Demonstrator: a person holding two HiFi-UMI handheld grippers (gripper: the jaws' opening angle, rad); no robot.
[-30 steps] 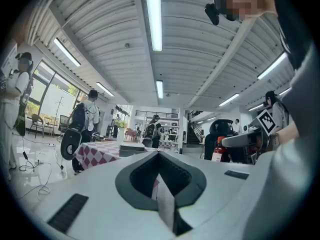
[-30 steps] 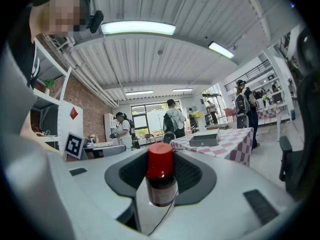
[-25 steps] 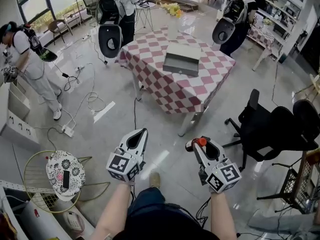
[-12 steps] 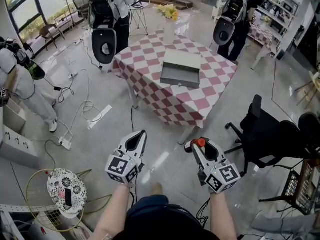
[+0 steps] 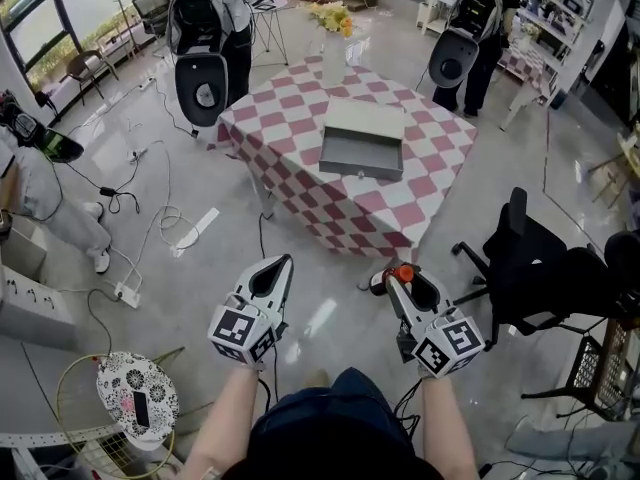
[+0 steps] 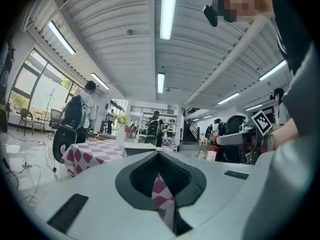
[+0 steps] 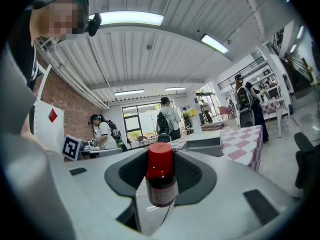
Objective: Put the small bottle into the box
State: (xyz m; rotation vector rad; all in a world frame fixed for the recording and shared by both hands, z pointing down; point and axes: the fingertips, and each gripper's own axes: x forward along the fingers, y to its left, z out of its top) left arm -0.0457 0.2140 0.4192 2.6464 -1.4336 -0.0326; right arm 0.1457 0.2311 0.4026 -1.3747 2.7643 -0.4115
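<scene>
The small dark bottle with a red cap stands upright between the jaws of my right gripper, which is shut on it. My left gripper is held level beside it, its jaws closed together with nothing in them. Both are over the floor, short of the table with the red-and-white checked cloth. The grey open box lies on the middle of that table, ahead of both grippers.
A vase of yellow flowers stands at the table's far side. People with backpacks stand behind it. A black office chair is to the right, cables and a patterned stool lie left.
Both grippers have travelled forward over the floor toward the table, which now appears nearer. The bottle stays in the right gripper; the left one stays closed.
</scene>
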